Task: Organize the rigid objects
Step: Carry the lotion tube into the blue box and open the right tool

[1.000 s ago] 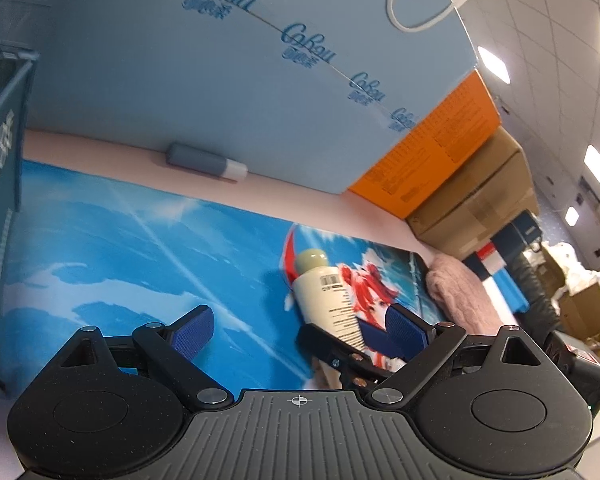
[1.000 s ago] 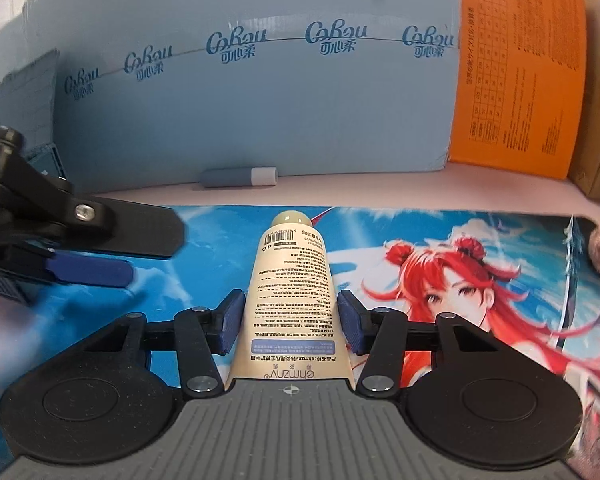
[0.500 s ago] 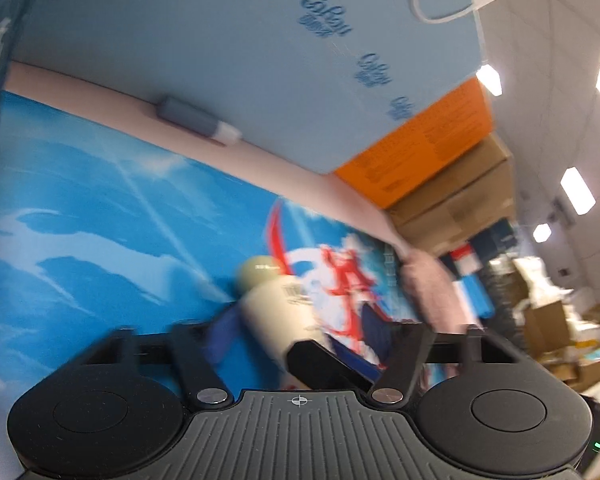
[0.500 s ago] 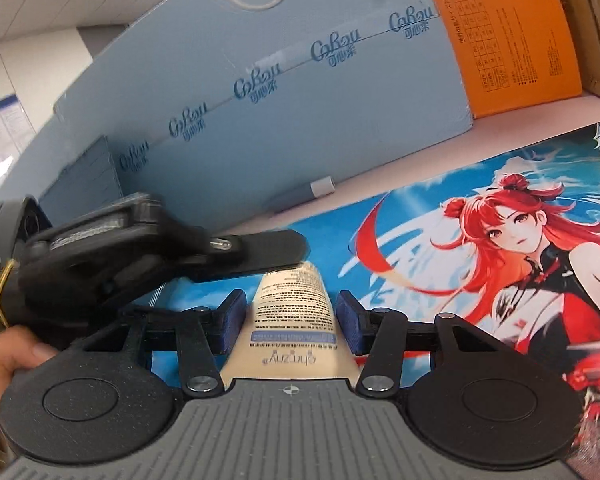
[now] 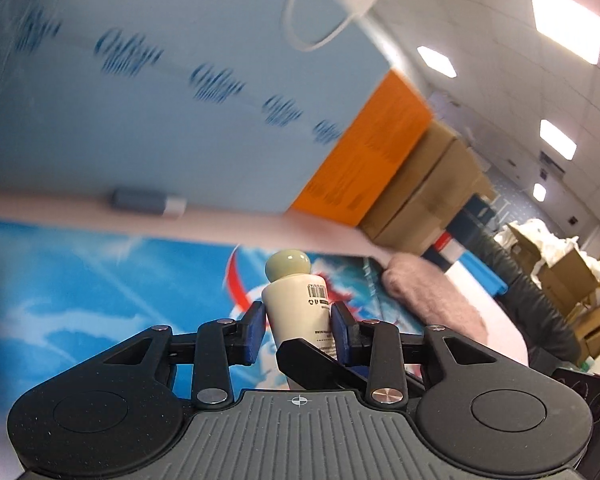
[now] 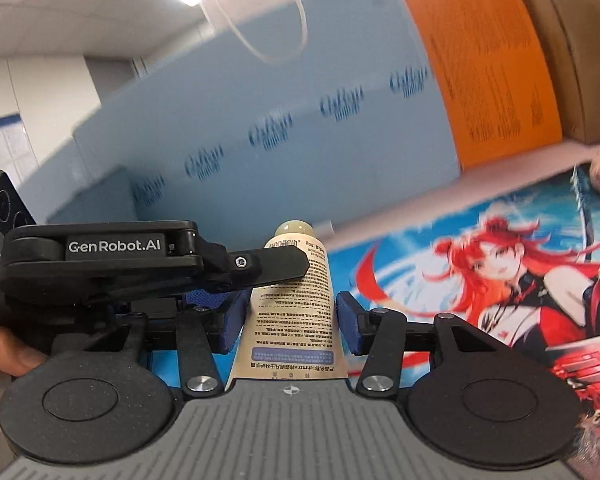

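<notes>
A cream tube (image 5: 296, 312) with a rounded pale cap (image 5: 288, 264) and printed back label (image 6: 292, 312) is gripped from both ends above the anime mat (image 6: 500, 272). My left gripper (image 5: 298, 326) has its blue pads (image 5: 256, 326) against the tube just below the cap, its jaws still closing. My right gripper (image 6: 291, 320) is shut on the tube's flat lower end. In the right wrist view a left gripper finger (image 6: 276, 266) crosses the tube near the cap. In the left wrist view a right gripper finger (image 5: 312, 360) shows under the tube.
A big light-blue carton (image 5: 160, 100), an orange box (image 5: 364, 152) and brown cartons (image 5: 428, 184) line the back. A grey-and-white cylinder (image 5: 148, 200) lies at the carton's foot. A pink fluffy item (image 5: 432, 300) sits at the mat's right end. A person's hand (image 6: 4, 360) holds the left gripper.
The left gripper, open beside the tube a second ago, moved over its cap end and closed around it. The right gripper kept its hold while both views tilted and the tube rose.
</notes>
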Demonstrator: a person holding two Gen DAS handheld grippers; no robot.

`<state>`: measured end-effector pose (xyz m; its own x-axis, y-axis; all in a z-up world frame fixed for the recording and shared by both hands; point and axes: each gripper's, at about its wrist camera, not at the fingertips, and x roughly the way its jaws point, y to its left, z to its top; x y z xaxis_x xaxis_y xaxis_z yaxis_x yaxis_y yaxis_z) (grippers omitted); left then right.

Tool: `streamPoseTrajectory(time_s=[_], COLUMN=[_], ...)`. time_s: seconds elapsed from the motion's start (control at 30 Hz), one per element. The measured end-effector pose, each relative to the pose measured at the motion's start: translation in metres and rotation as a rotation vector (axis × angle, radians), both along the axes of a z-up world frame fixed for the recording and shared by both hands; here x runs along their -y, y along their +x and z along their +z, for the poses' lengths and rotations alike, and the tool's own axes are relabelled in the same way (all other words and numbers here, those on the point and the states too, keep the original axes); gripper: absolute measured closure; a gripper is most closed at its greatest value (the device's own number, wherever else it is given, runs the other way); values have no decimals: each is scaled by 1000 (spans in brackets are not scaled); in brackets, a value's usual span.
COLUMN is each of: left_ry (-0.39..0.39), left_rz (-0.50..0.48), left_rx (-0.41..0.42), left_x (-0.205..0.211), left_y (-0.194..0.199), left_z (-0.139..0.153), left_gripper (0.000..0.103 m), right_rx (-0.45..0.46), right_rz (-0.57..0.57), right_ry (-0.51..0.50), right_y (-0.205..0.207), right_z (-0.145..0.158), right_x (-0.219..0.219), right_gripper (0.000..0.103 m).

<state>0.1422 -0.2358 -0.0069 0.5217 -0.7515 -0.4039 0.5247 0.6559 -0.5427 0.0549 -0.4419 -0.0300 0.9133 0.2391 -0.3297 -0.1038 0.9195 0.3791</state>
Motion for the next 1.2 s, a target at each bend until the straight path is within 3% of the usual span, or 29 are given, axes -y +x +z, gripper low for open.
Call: streamPoseTrajectory(time_s=[0.2,0.37,0.57,0.8,0.93,1.03,1.2], left_ry=[-57,-111,-73,-93,-74,-36,-21], left_rz=[-14,53,164,316,381,402,356], left_rx=[102,211,314,306,292,260,186], left_x=[-25,-70,-134,-210,-233,-244,-257], left_y=[-18,-37,-47,-31,-14,1,19], left_z=[34,64,81,69,60,48,24], left_gripper=[70,70,70,70,69,69,70], right_rx=[112,222,276,263,267,204,111], right_rz=[-20,43,167,322,329,344,355], right_ry=[-56,-99,-74,-114,-173,-138,-179], right_y=[-19,-21,0,45,68,84,92], right_z=[34,66,80,77,63,50,40], right_x=[-26,-64,-120,-202,-243,-260,-268], right_gripper=[56,56,56,56,56,56,54])
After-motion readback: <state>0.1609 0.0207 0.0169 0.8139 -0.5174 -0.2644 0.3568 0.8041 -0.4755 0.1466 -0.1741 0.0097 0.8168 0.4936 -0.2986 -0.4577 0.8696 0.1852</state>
